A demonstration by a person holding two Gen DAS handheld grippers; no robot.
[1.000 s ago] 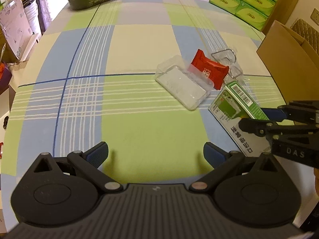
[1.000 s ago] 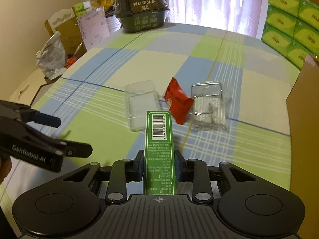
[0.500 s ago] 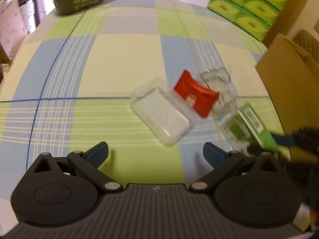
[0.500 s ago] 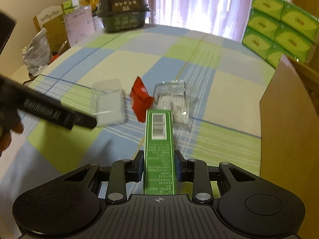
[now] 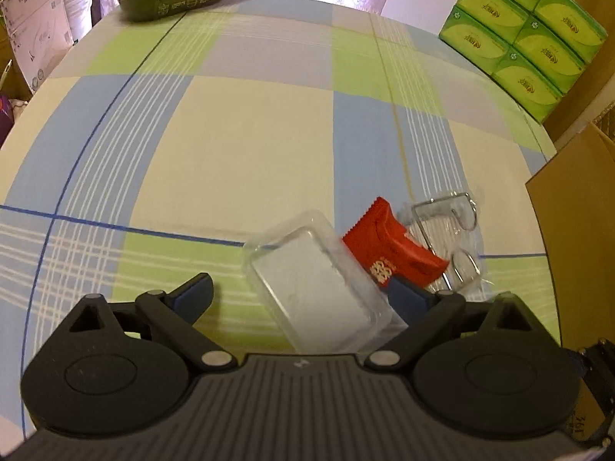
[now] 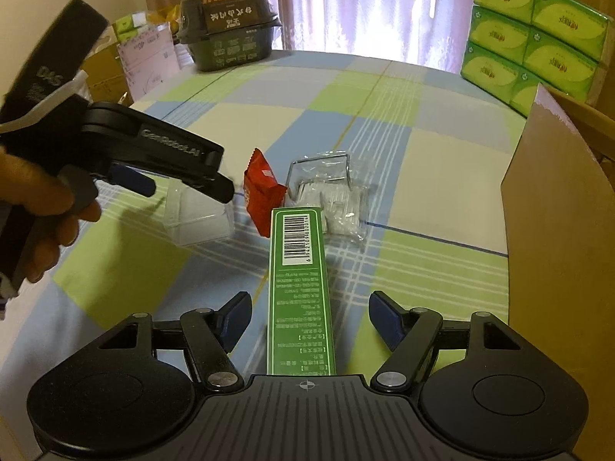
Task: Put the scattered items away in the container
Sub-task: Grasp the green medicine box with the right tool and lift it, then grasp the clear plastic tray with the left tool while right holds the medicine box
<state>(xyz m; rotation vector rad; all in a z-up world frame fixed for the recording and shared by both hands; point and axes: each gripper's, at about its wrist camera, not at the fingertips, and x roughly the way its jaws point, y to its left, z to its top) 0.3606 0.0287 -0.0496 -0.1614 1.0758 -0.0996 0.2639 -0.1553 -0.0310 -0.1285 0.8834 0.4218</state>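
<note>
Left gripper (image 5: 303,292) hung w/ fingers spread wide over the clear plastic tray (image 5: 319,288) on the counter (image 5: 238,146). Tray looked light, thin, slick, crushable; best pinched across its short sides. Red packet (image 5: 392,249) leaned on it: soft, crinkly. Right gripper (image 6: 307,317) fingers were released either side of the stiff green box (image 6: 301,288), not touching. Cardboard container (image 6: 561,238) stood far right.

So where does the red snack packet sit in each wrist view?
Left wrist: red snack packet lies right of centre, just beyond the left gripper, between the clear plastic tray and the wire rack in its bag.
Right wrist: it lies centre-left, past the far end of the green box.
Shared landmark: the stacked green tissue boxes, upper right in both.
</note>
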